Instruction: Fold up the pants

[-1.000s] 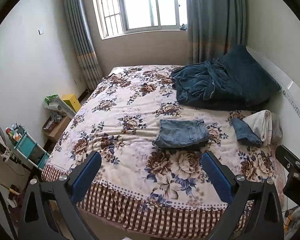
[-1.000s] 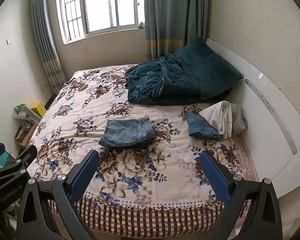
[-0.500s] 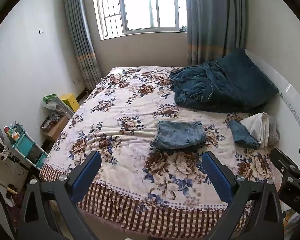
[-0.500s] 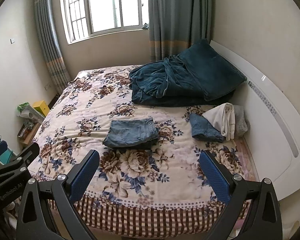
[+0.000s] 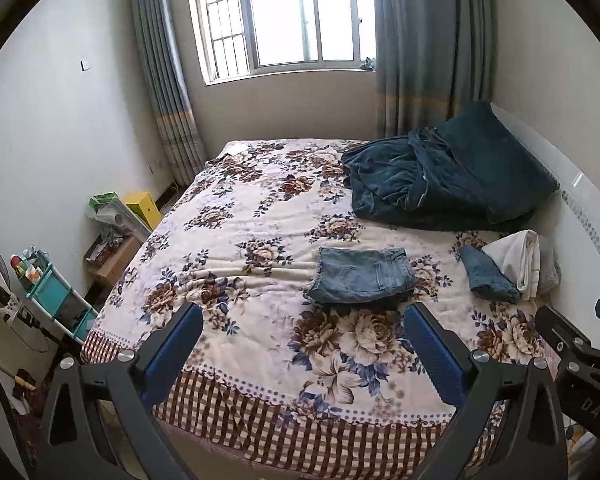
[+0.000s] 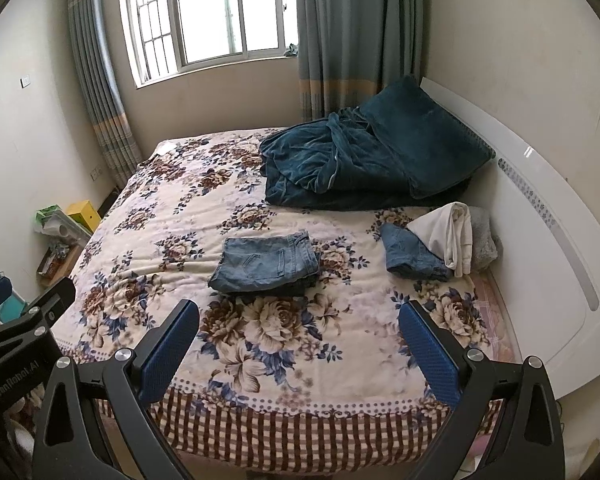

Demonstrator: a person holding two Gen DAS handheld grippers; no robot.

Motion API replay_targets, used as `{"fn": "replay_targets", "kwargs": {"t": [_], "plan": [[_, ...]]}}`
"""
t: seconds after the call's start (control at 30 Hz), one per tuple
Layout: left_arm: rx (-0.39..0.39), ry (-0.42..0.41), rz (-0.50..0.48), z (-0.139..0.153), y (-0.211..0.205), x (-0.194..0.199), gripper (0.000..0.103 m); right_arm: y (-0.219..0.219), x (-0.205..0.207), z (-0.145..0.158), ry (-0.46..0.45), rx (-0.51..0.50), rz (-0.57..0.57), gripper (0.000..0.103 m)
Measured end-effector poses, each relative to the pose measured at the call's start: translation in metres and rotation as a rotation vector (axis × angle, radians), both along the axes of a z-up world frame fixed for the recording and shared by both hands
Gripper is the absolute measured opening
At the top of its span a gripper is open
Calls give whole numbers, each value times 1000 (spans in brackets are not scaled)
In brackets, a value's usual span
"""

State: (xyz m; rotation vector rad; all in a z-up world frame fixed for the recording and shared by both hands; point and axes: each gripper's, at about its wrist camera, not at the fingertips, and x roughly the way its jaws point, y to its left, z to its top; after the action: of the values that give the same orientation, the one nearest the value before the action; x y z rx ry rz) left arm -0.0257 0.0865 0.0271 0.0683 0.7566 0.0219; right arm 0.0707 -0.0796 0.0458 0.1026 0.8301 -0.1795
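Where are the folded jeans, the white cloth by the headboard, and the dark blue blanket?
folded jeans [image 6: 266, 266]: right wrist view, top layer's middle.
white cloth [image 6: 446, 234]: right wrist view, its middle fold.
dark blue blanket [image 5: 412, 184]: left wrist view, crumpled middle.

A white cloth [image 6: 446, 236] partly hides the grey fabric [image 6: 483, 244] behind it.
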Motion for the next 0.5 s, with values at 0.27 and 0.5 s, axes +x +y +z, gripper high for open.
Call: {"fn": "replay_targets", "kwargs": {"t": [0.27,0.5], "plan": [[7,-5,0,1,2,0,103,2,-2,-1,3,4,0,102],[10,-8,3,0,1,-1,103,4,-3,-1,1,4,0,102]]}}
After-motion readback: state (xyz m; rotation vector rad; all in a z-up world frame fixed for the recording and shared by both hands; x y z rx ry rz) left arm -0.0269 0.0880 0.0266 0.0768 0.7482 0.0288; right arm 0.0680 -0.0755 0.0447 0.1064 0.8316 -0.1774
